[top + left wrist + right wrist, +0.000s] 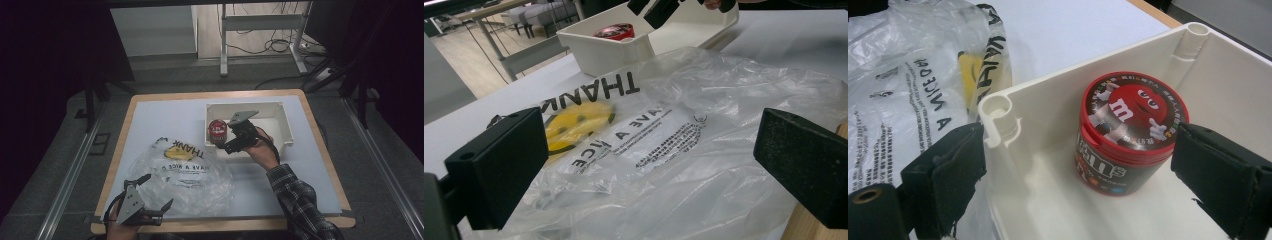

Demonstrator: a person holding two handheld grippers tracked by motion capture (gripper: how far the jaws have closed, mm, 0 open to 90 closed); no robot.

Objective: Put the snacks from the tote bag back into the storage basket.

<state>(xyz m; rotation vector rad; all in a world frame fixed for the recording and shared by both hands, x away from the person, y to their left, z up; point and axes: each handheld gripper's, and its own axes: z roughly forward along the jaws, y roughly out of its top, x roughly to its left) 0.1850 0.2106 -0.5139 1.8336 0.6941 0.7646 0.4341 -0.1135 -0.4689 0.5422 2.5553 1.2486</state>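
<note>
A white plastic bin (280,131) is seen on the far right part of the bench (150,120). A red-lidded candy tub (1128,131) is stood upright in the bin's near left corner. The right gripper (231,146) is held over that corner with its jaws open, one outside the bin wall, the other inside, just beside the tub, not pressing it. A crumpled clear plastic bag (187,172) printed with a yellow smiley is spread on the near left of the bench. The left gripper (150,200) is held at the bag's near edge, jaws wide open.
</note>
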